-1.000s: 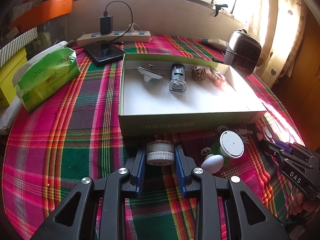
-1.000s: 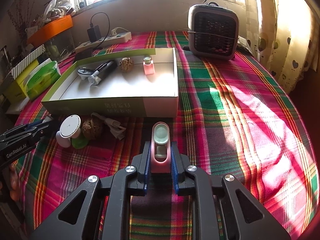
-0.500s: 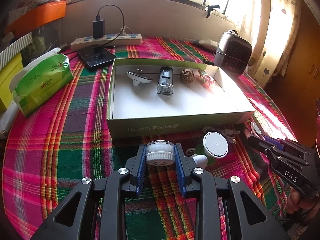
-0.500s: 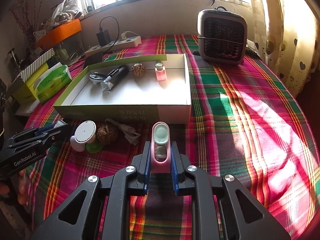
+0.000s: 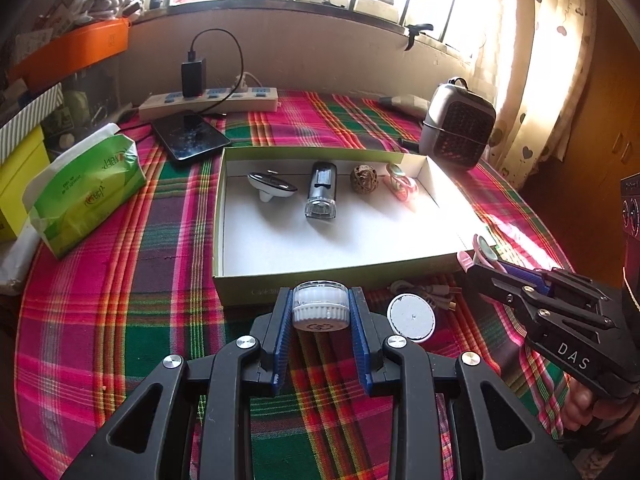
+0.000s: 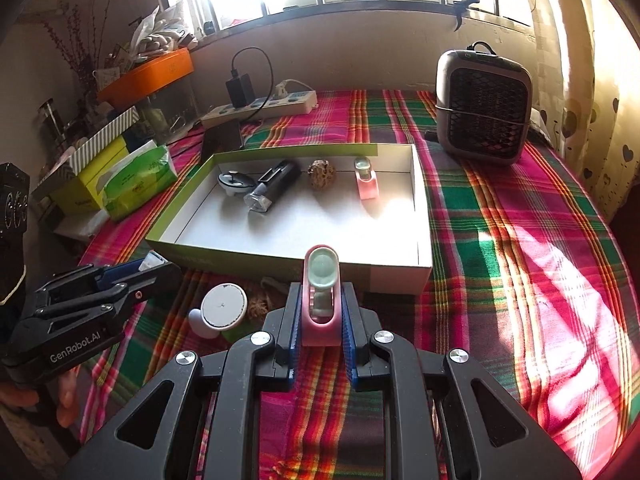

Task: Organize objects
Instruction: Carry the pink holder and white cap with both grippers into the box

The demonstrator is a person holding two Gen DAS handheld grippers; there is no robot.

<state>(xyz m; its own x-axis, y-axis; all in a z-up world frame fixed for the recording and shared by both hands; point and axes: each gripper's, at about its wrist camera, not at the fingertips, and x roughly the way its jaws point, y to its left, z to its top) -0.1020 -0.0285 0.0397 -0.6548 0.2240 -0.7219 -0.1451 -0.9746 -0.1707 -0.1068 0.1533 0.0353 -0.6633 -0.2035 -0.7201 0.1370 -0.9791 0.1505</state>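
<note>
Both tongs nearer box [image 5: 256,280], left tongs [image 5: 320,312] clamping jar [image 5: 319,305]

Pink, green and red plaid tablecloth [image 6: 500,240]. Green box [image 5: 256,288], white inside. Pink clip [image 6: 322,300], blue-padded black right gripper [image 6: 321,320].

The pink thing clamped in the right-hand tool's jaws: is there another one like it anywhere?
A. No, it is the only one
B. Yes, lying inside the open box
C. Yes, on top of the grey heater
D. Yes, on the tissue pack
B: a matching pink holder lies in the box, right of the brown ball, like the pink holder in the right gripper.
</note>
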